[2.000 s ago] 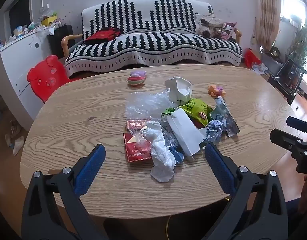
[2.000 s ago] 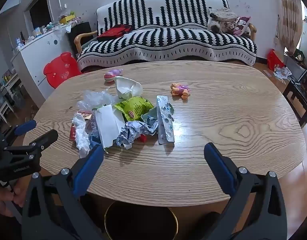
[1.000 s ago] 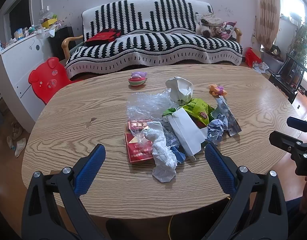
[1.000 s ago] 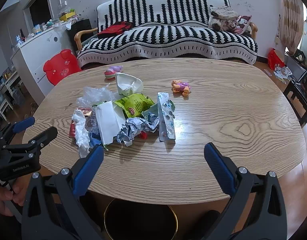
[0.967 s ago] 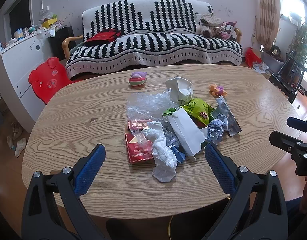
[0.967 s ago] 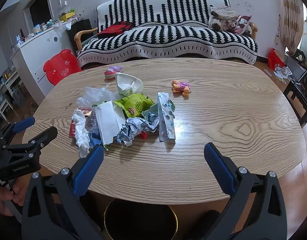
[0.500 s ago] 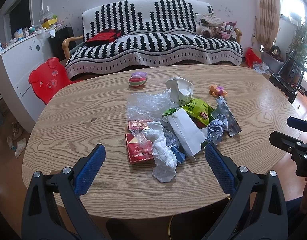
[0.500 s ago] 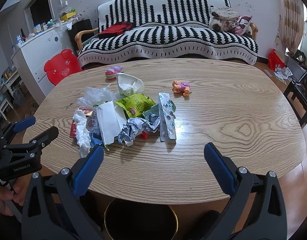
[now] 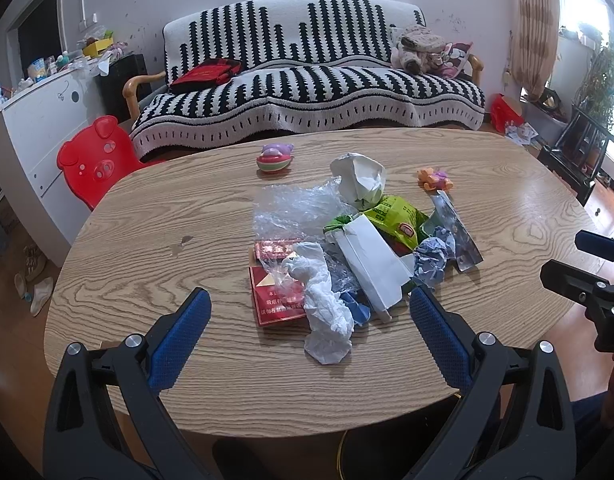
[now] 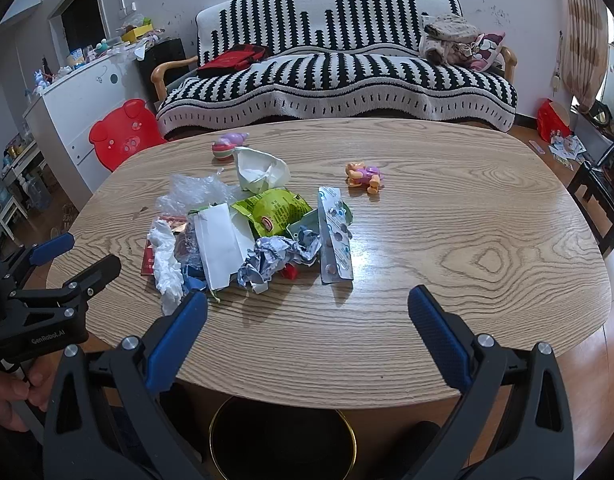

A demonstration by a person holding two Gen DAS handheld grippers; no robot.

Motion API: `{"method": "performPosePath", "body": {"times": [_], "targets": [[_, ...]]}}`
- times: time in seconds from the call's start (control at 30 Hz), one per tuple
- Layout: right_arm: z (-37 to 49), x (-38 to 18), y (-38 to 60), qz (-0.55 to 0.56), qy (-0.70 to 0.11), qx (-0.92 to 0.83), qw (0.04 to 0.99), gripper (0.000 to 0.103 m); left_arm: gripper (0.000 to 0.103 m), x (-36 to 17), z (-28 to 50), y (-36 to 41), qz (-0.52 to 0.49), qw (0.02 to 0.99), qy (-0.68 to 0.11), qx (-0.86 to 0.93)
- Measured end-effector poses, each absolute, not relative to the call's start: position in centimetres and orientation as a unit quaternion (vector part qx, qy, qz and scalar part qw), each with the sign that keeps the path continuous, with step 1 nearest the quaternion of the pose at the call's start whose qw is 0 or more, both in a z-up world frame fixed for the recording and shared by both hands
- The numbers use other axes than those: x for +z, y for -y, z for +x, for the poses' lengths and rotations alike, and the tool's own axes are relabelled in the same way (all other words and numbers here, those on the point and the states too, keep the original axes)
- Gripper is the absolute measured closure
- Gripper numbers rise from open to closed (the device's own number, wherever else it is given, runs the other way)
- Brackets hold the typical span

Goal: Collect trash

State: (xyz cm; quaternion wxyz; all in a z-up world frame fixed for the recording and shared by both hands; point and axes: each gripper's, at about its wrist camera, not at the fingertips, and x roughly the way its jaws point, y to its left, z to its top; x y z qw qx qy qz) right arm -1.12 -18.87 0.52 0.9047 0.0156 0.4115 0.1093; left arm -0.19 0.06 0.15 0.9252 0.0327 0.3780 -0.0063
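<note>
A heap of trash lies mid-table: a white crumpled tissue (image 9: 327,312), a red cigarette pack (image 9: 275,296), a white paper sleeve (image 9: 371,264), clear plastic wrap (image 9: 295,208), a green snack bag (image 9: 399,216), a crumpled blue-grey paper ball (image 9: 431,260) and a silver pill blister (image 10: 335,236). My left gripper (image 9: 307,332) is open and empty at the near table edge, before the tissue. My right gripper (image 10: 307,332) is open and empty, right of the heap. A black bin with a gold rim (image 10: 283,436) stands under the near table edge.
The oval wooden table (image 10: 467,240) also bears a pink-green toy (image 9: 275,158) and an orange-pink toy (image 10: 365,176). A striped sofa (image 9: 307,80), a red pig chair (image 9: 95,156) and a white cabinet (image 9: 39,120) stand behind.
Both grippers have held almost still, with only a slight drift. The trash heap has not moved.
</note>
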Motion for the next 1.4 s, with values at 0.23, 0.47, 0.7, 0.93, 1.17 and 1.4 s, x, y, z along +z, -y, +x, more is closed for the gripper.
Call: {"method": "performPosePath", "body": {"times": [0.23,0.47,0.7,0.93,1.17,1.4], "targets": [[-1.15,0.50,18.76,0.014,-0.412,0.110,0.904,0.006,0.006,0.13,-0.20,-0.01,0.033,0.925,-0.378,-0.005],[-1.17,0.51,18.74,0.014,-0.412,0.110,0.905,0.006,0.006,0.11,-0.18,0.01,0.033,0.925,-0.378,-0.005],[-1.17,0.50,18.79,0.013,-0.411,0.110,0.905,0.006,0.006,0.13,-0.23,0.03,0.034,0.925,-0.378,-0.006],[-1.18,0.47,18.76,0.014,-0.412,0.110,0.905,0.006,0.006,0.09,-0.21,0.06,0.034,0.925,-0.378,-0.005],[-1.12,0.43,18.51,0.013,-0.414,0.108,0.904,0.006,0.006,-0.13,-0.12,0.06,0.036,0.923,-0.382,-0.005],[-0.53,0.42,18.84,0.016,-0.416,0.104,0.903,0.006,0.006,-0.54,0.38,0.07,0.039,0.922,-0.384,-0.003]]}}
